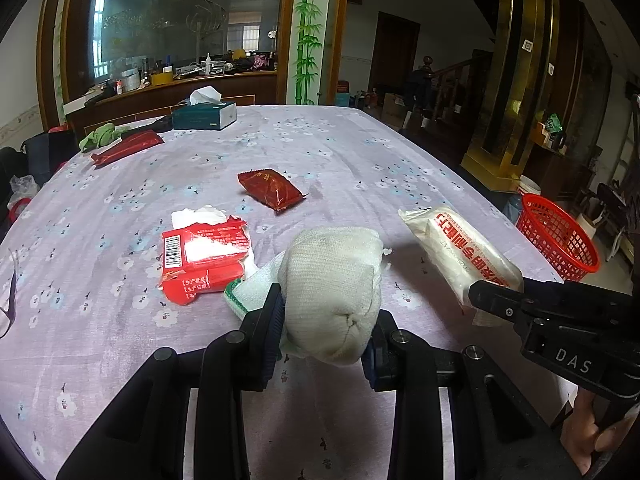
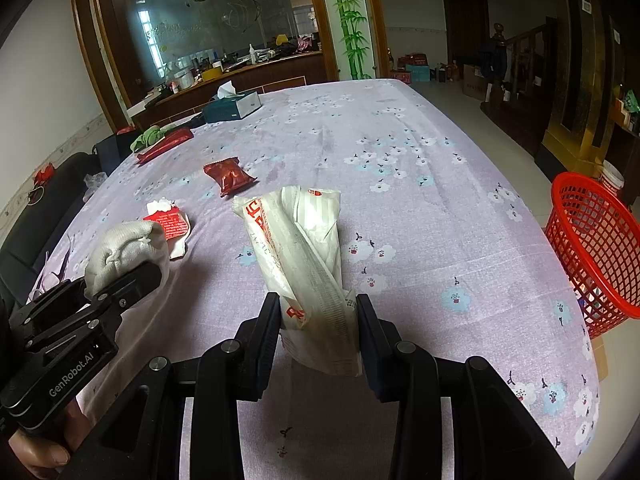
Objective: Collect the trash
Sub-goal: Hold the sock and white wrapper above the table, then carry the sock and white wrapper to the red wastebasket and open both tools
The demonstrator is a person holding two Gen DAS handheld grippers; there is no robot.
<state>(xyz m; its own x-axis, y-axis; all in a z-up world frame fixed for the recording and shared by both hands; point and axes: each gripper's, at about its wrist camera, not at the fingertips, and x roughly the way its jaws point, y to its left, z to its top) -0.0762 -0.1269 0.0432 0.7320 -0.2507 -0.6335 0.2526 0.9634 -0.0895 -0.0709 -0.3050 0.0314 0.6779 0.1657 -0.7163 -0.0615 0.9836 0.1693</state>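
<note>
I am seeing, far left on the table (image 1: 360, 144), a long red packet (image 1: 127, 147) lying beside a green cloth (image 1: 99, 136), with a teal tissue box (image 1: 205, 114) sitting behind them. Nearer me, a torn red wrapper (image 1: 204, 258) with white tissue poking out is lying flat, and a dark red sachet (image 1: 270, 189) is resting just beyond it. My left gripper (image 1: 326, 320) is clamping its jaws on a balled white cloth (image 1: 334, 284), which is hanging above the tablecloth in front of the torn wrapper. Moving right, my right gripper (image 2: 318, 312) is pinching a white wrapper with red print (image 2: 298, 256), its free end sticking up and forward over the table. At the far right, a red mesh basket (image 2: 596, 248) is standing off the table edge, well apart from both held pieces
</note>
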